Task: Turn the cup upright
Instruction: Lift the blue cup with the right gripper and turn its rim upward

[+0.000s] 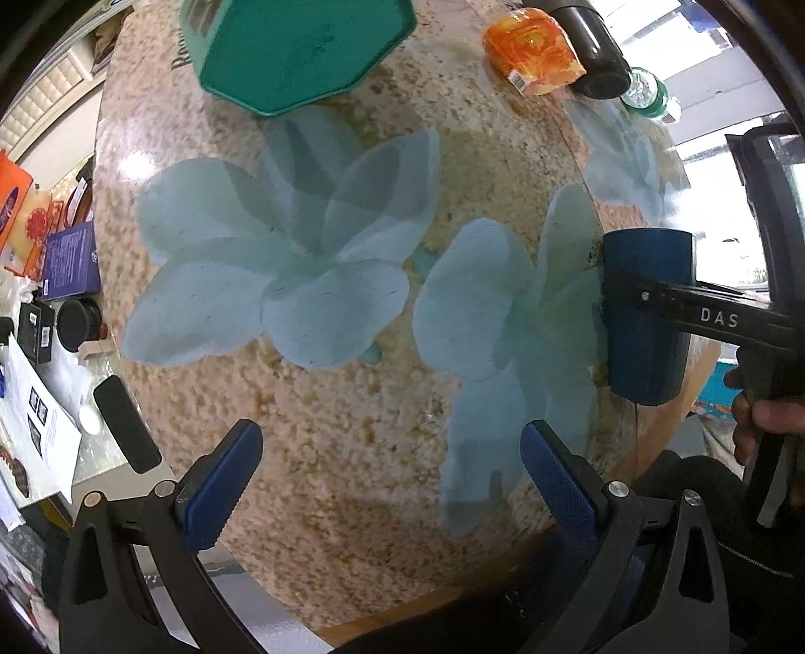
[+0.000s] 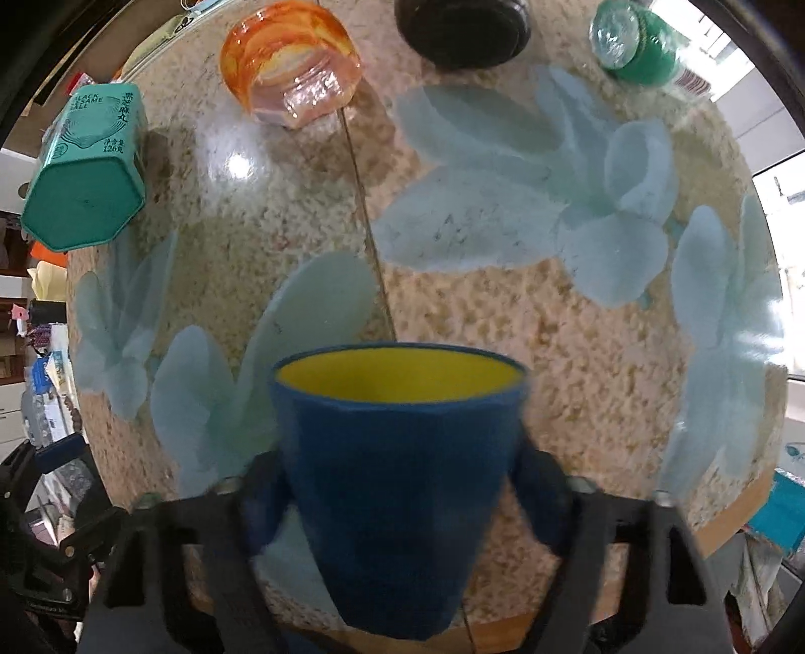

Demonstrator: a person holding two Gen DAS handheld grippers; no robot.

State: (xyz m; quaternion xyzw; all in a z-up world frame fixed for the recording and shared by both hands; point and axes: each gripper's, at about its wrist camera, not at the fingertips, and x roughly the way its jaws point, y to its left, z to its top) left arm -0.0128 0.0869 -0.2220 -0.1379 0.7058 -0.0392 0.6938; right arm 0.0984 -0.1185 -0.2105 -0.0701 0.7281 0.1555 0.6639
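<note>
Left wrist view: fisheye, mounted behind the left gripper [image 1: 382, 483], looking forward and steeply down along its blue-padded fingers [image 1: 221, 483] onto the flower-printed table [image 1: 312, 417]. Table fills most of the frame; near edge just below the fingers.

Right wrist view: fisheye, mounted behind the right gripper [image 2: 402, 498], aimed forward and down across the same table [image 2: 578, 382]; blue cup [image 2: 397, 483] very close to the lens, blocking the lower centre.

Shared between views: table surface, teal hexagonal tin [image 1: 297, 50] [image 2: 85, 176], orange packet [image 1: 533, 50] [image 2: 292, 65], black item [image 1: 593, 45] [image 2: 463, 30], green bottle [image 1: 649, 95] [image 2: 634, 40], all toward the table's far side. Cup [image 1: 649, 312] and right gripper [image 1: 654, 297] appear at the right edge of the left view, near the table's right rim.
</note>
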